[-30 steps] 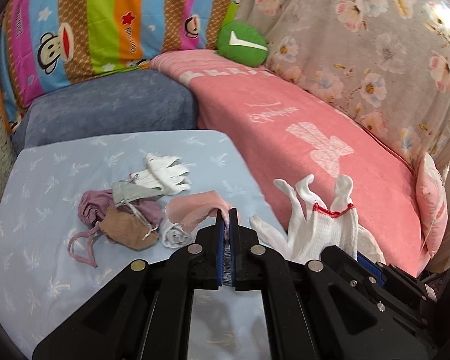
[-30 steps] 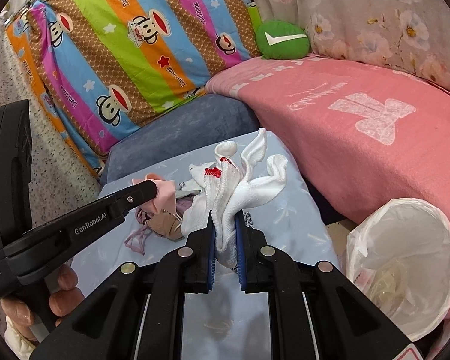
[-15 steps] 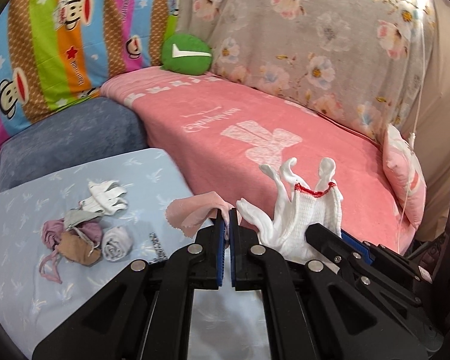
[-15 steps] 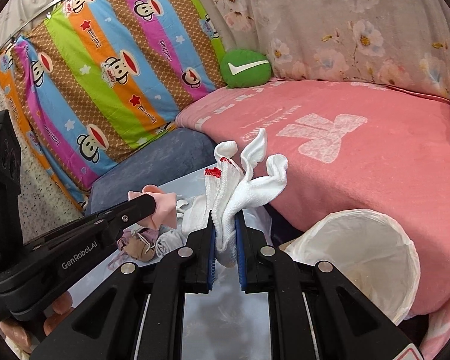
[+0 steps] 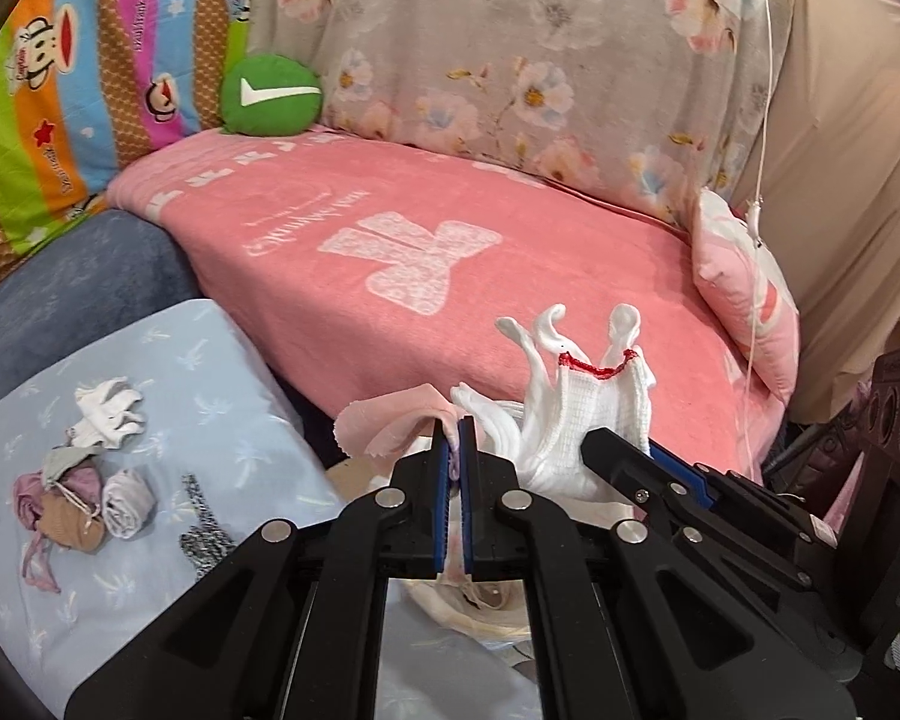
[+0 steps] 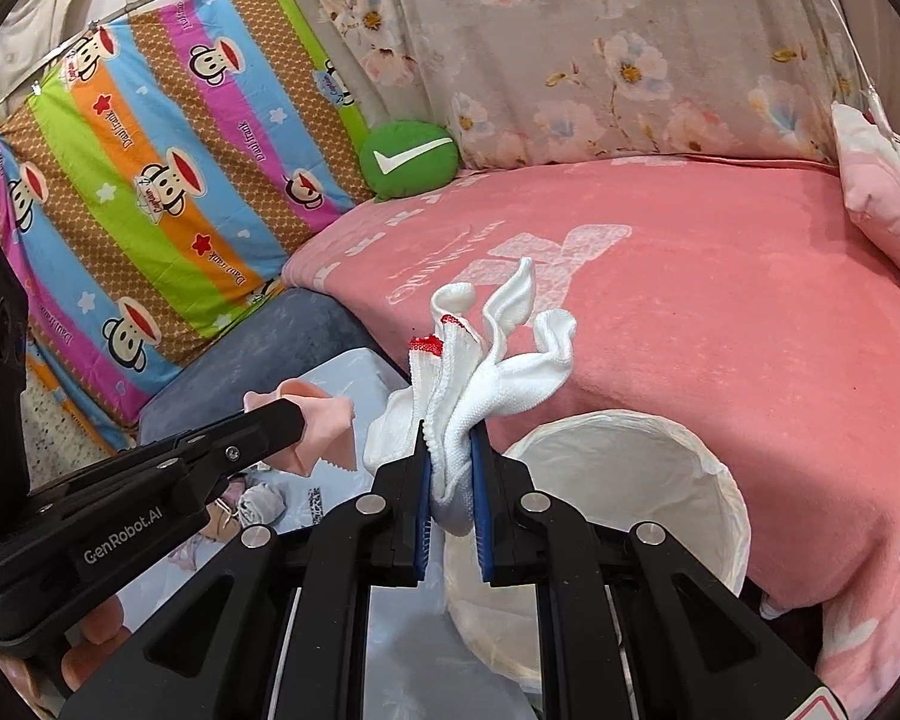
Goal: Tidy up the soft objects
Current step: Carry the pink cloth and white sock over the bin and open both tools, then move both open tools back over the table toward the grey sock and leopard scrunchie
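Grippers meet above a white-lined bin (image 6: 678, 456) beside a pink bed (image 6: 720, 312). Left gripper (image 5: 457, 420) has its blue pads pressed together on a pink cloth (image 5: 384, 426), which bunches up and to the left of the tips; in the right wrist view the same cloth (image 6: 318, 426) sticks out from the left gripper (image 6: 294, 420) over the edge of a pale blue sheet (image 5: 222, 360). Right gripper (image 6: 448, 429) pinches white gloves (image 6: 486, 372) with red-trimmed cuffs, their fingers flopping upward, held just above the near rim of the bin; from the left wrist view the gloves (image 5: 576, 402) stand just right of the cloth, the two apart. On the sheet, well to the left, lie a white glove (image 5: 105, 414), a cluster of rolled socks (image 5: 84, 498) in mauve, tan and grey, and a small black-and-white speckled piece (image 5: 201, 528). A green cushion (image 5: 270, 96) with a white tick sits at the bed's far corner, against a striped monkey-print cover (image 6: 168, 180).
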A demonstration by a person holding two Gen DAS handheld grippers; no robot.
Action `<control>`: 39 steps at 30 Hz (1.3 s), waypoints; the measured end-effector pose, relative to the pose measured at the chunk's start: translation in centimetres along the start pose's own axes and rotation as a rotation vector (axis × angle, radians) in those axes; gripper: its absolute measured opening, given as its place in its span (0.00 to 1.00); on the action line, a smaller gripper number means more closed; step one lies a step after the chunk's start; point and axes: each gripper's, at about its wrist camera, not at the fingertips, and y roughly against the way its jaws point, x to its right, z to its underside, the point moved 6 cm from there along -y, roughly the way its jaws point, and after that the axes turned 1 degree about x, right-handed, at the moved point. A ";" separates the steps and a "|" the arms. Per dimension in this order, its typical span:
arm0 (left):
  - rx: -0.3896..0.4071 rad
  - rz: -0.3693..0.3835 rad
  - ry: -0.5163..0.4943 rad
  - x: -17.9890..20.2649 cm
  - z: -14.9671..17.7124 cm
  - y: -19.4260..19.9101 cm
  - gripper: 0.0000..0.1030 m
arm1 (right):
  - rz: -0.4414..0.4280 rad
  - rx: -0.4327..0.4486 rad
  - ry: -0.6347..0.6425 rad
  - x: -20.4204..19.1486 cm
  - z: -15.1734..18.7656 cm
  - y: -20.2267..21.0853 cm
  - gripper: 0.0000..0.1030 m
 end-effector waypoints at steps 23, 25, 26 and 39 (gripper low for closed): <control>-0.035 -0.027 0.035 0.3 0.4 -2.5 0.60 | 0.051 -0.013 -0.051 4.1 0.6 -0.6 0.27; -0.037 -0.034 0.044 0.0 0.5 -2.5 0.60 | 0.050 -0.016 -0.049 3.9 0.7 -0.6 0.28; -0.036 -0.039 0.046 -0.1 0.5 -2.5 0.60 | 0.048 -0.017 -0.049 3.9 0.8 -0.7 0.28; -0.032 -0.073 0.070 -1.5 1.1 -1.8 0.60 | 0.022 -0.039 -0.015 1.9 1.4 -1.1 0.28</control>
